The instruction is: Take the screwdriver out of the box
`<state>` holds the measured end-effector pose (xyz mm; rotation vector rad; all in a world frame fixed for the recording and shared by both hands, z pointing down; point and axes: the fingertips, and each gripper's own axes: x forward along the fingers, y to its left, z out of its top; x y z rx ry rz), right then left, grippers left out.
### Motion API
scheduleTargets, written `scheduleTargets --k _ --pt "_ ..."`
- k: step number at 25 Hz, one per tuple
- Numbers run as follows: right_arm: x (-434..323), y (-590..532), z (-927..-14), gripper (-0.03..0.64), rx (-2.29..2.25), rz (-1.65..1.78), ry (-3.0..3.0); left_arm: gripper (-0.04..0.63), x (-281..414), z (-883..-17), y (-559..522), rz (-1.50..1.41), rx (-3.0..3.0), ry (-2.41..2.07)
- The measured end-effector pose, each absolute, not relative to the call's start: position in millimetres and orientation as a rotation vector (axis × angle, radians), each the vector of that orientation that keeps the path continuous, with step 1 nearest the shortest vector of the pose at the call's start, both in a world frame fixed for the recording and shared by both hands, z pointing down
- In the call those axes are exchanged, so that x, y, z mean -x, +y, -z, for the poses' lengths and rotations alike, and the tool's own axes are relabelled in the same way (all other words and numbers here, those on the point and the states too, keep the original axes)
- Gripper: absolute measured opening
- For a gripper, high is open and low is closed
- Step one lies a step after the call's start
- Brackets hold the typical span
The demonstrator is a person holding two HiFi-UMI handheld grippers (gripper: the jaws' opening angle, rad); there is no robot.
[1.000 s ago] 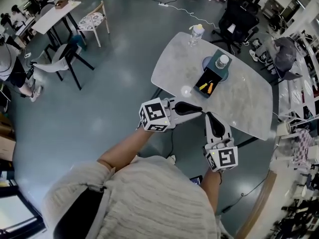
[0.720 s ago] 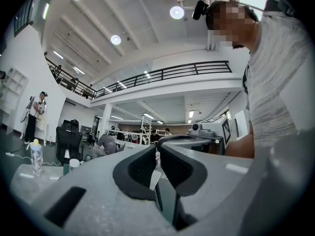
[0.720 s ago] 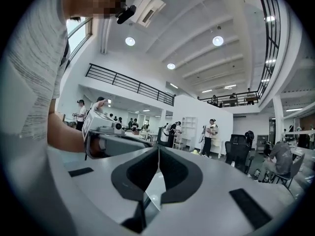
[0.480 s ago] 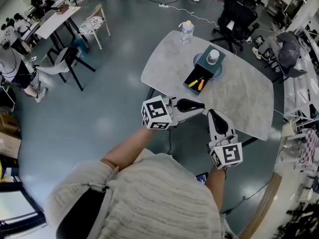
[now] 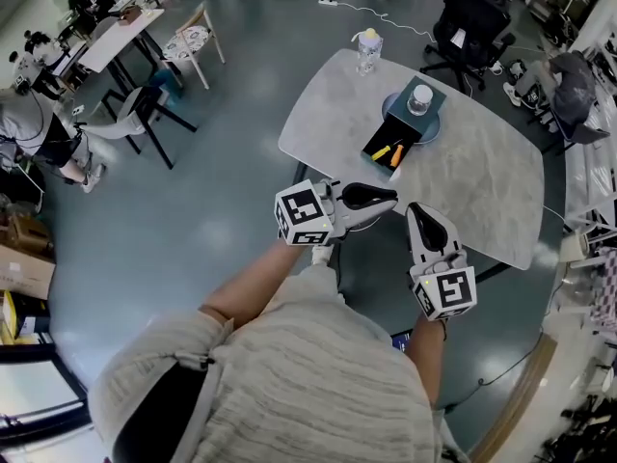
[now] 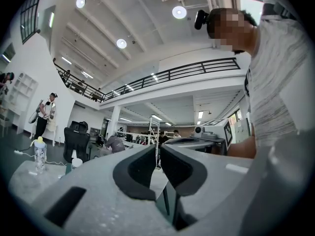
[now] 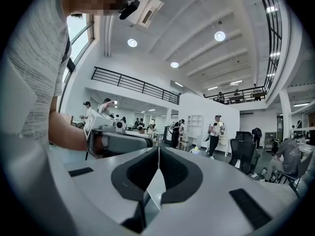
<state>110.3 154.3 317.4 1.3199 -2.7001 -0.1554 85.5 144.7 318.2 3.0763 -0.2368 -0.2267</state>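
On the bench (image 5: 463, 196) the screwdriver (image 5: 383, 150) lies untouched in its box (image 5: 406, 134), and we hold our left hand-held gripper (image 5: 390, 199) and right hand-held gripper (image 5: 415, 210) clenched, empty, short of it.

This is a big open-plan office or lab hall. It has a high white ceiling with round lights (image 6: 179, 12) and an upper gallery behind a black railing (image 6: 162, 77). On the polished grey floor (image 5: 193, 191) stand white work tables (image 5: 120, 32) and a black swivel chair (image 5: 472, 22), and people (image 5: 39, 128) are about among the desks.
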Motion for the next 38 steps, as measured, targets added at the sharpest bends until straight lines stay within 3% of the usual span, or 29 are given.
scheduleTargets --k 27,38 --pt "-127.9 -105.4 -338.4 0.012 -1.318 0.1 -2.604 0.038 -103.8 -346.2 -122.2 0.203 -3.035 -0.219" --pt "-154.7 -164.6 -364.5 0.012 -1.271 0.048 -2.565 0.038 -129.3 -375.3 -184.3 0.096 -2.964 -0.279"
